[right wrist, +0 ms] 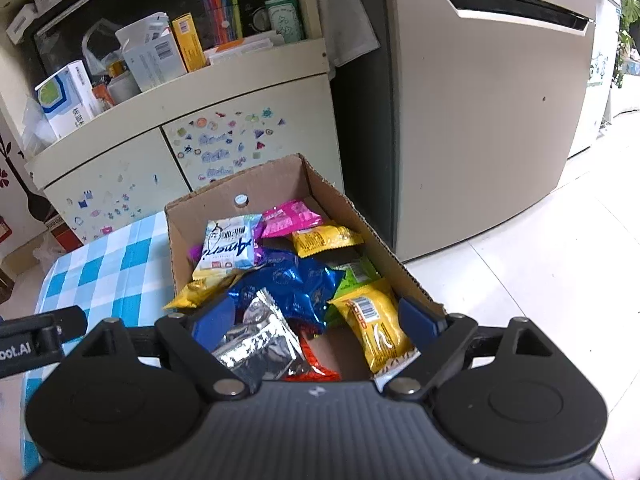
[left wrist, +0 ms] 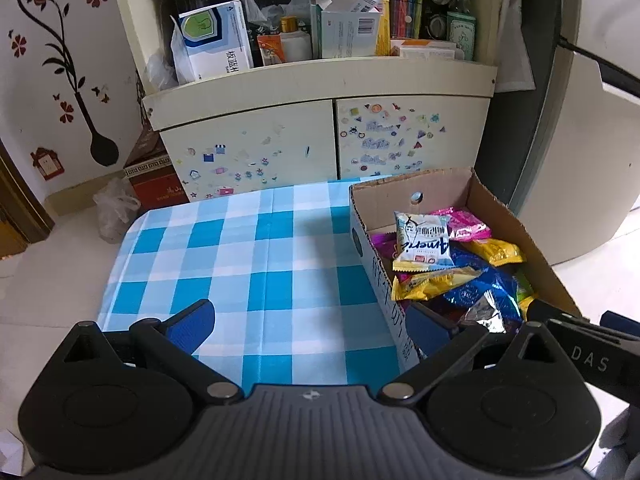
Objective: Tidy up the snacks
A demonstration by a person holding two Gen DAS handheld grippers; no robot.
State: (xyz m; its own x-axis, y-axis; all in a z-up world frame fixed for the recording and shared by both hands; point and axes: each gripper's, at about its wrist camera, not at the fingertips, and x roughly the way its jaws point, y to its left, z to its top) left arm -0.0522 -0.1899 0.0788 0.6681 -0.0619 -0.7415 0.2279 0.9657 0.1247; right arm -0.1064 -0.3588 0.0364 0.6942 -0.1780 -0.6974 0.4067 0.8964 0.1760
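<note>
- The open brown cardboard box (right wrist: 348, 204) sits on the right edge of the blue-and-white checked tablecloth (left wrist: 240, 264), in the centre of the right wrist view. It serves as the one container for the snacks, so the cloth beside it lies bare.
- Inside, the packets are heaped loosely: a white-and-blue packet with a yellow edge (right wrist: 230, 246) rests on top at the far end, a pink packet (right wrist: 290, 218) beside it, blue foil packets (right wrist: 304, 284) in the middle, and a silver foil packet (right wrist: 260, 340) and a yellow barcode packet (right wrist: 376, 324) nearest the camera.
- The right gripper (right wrist: 314, 320) hangs over the box's near end with jaws spread, the silver and yellow packets below and between its blue fingers (right wrist: 416, 320); nothing looks pinched, which suggests either a drop just made or a pick about to start.
- The left gripper (left wrist: 312, 320) is wide open and empty, straddling the box's near left wall at lower centre of its view.
</note>
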